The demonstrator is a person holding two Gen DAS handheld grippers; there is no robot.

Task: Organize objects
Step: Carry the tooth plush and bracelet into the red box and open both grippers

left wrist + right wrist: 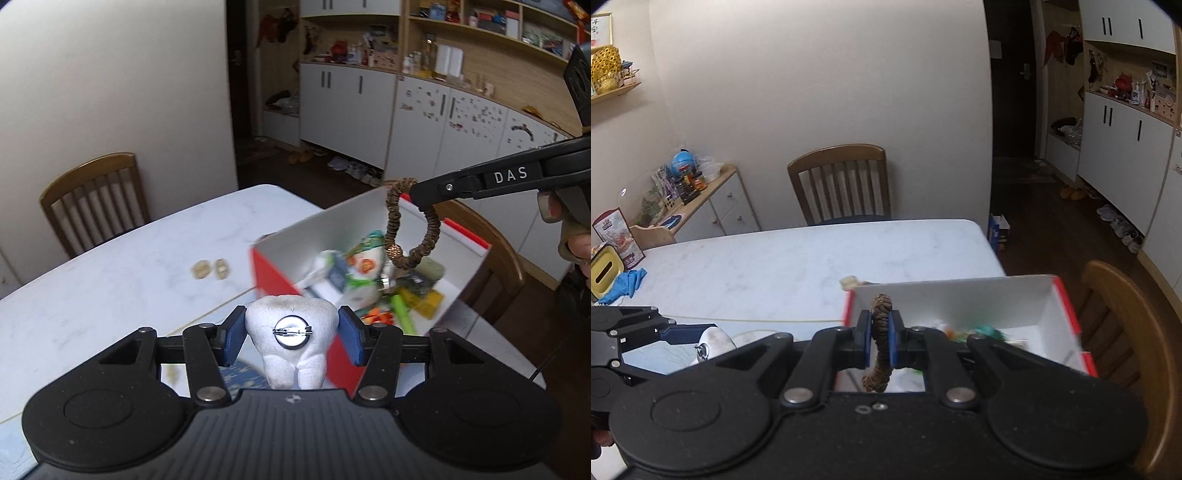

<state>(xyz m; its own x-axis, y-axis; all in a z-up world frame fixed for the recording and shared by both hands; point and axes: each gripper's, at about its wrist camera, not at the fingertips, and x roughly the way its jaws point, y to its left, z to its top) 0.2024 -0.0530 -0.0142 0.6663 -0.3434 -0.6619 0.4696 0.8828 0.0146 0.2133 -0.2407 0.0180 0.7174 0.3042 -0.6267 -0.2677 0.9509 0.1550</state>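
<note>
the left gripper (291,332) clenches a white tooth-shaped plush brooch (291,341) beside the red-and-white cardboard box (332,229). the right gripper (880,338) pinches a brown braided hair tie (410,225) above that box on the white marble table (775,266).

Wooden chair (842,182), blue glove (626,282), globe (682,162).

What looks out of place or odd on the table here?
Two small tan pieces lie loose on the table, outside the box. Nothing looks spilled or damaged.
</note>
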